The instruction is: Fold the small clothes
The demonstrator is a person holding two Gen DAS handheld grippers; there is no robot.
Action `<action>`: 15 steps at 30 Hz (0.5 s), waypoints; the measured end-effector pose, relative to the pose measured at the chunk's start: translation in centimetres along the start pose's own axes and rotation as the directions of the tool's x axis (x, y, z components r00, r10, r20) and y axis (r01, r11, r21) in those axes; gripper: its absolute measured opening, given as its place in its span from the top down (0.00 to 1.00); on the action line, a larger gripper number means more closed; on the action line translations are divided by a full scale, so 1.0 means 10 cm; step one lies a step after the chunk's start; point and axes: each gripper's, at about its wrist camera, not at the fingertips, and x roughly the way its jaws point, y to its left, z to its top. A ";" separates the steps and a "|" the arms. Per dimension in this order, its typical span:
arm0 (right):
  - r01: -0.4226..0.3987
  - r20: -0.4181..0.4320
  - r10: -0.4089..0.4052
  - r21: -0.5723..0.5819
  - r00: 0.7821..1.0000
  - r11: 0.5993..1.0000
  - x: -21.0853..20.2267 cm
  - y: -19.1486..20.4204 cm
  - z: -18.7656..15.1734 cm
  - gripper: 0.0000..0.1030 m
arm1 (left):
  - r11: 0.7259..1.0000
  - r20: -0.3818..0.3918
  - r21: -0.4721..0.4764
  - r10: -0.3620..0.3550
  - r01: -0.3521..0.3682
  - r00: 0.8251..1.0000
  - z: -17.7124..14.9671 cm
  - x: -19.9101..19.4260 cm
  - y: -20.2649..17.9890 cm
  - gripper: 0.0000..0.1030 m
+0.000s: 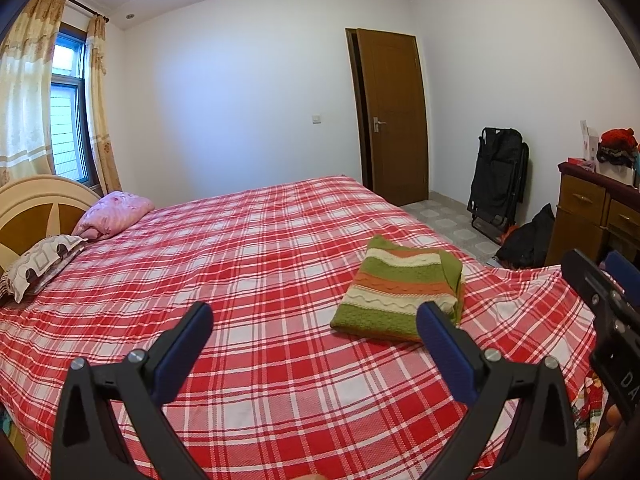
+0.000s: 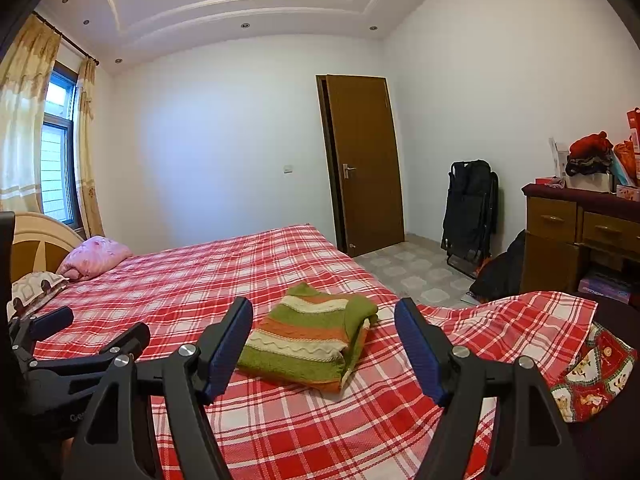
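A small knitted sweater (image 1: 400,288) with green, cream and orange stripes lies folded into a neat rectangle on the red plaid bed sheet (image 1: 248,264). It also shows in the right wrist view (image 2: 310,336). My left gripper (image 1: 314,320) is open and empty, held above the sheet just left of and in front of the sweater. My right gripper (image 2: 324,320) is open and empty, raised in front of the sweater with its fingers either side of it in the view. The left gripper also appears at the left edge of the right wrist view (image 2: 96,328).
A pink pillow (image 1: 114,213) and a patterned pillow (image 1: 40,262) lie by the headboard (image 1: 36,204). A wooden dresser (image 2: 580,236) with clutter, a folded black chair (image 2: 472,216) and a black bag (image 2: 500,272) stand right of the bed. A brown door (image 2: 364,160) is behind.
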 end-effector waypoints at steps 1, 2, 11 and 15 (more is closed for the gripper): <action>0.001 -0.002 -0.001 0.001 1.000 1.000 0.00 0.00 0.00 0.28 | 1.000 -0.005 -0.003 0.000 0.000 1.000 0.00 0.01 0.00 0.00; 0.001 -0.002 -0.001 0.001 1.000 1.000 0.00 -0.01 -0.01 0.28 | 1.000 -0.010 -0.008 -0.001 0.001 1.000 0.00 0.02 0.01 0.00; 0.003 -0.005 -0.003 0.002 1.000 1.000 0.01 -0.01 -0.03 0.28 | 1.000 -0.011 -0.017 0.008 -0.008 1.000 -0.01 0.03 0.04 0.00; 0.005 -0.005 -0.005 0.003 1.000 1.000 0.00 -0.01 -0.04 0.28 | 0.999 -0.002 -0.019 0.028 -0.028 1.000 -0.01 0.02 0.04 0.00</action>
